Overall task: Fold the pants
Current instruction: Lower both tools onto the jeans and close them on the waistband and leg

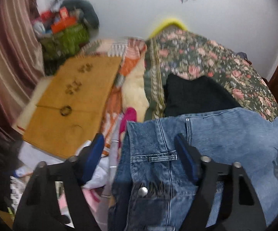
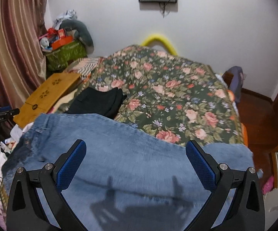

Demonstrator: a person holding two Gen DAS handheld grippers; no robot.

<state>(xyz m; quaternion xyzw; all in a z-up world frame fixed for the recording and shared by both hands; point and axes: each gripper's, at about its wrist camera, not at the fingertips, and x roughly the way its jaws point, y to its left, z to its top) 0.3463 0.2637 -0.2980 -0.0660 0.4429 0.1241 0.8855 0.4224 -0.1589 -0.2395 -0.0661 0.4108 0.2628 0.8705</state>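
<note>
Two grippers hang over the blue jeans [image 1: 225,134] spread at the near end of the bed [image 1: 206,57]. From the left wrist, the left gripper [image 1: 139,150] has its jaws partly apart, astride the waistband edge by a belt loop [image 1: 163,157], pads not pressing. From the right wrist, the right gripper [image 2: 136,163] stands with jaws wide above the flat denim, a black garment [image 2: 100,100] lying beyond on the floral bedspread [image 2: 167,88].
</note>
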